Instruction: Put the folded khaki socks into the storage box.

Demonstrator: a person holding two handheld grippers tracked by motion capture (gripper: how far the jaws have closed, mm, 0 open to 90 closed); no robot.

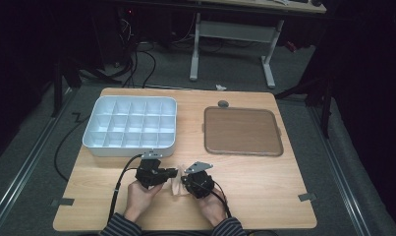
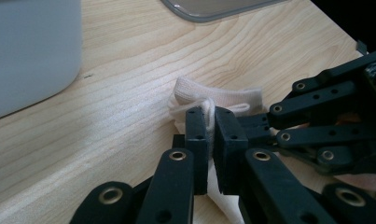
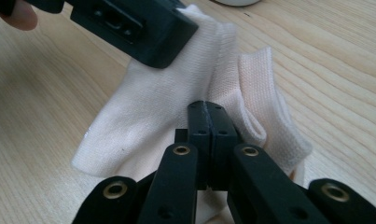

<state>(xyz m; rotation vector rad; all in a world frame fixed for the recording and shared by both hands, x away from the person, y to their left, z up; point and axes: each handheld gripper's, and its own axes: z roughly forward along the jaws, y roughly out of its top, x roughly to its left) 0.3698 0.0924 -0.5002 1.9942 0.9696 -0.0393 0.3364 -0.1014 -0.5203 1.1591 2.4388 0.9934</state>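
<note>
A cream-white sock sits bunched near the table's front edge, between my two grippers. My left gripper comes in from the left, its jaws shut on a fold of the sock. In the left gripper view cloth shows between and below the left gripper. My right gripper meets it from the right. In the right gripper view the right gripper is pressed shut on the sock, near its ribbed cuff. The left gripper's body crosses the top of that view.
A white tray with several empty compartments stands at the back left. A flat brown tray lies at the back right, with a small grey object behind it. A desk frame stands on the floor beyond the table.
</note>
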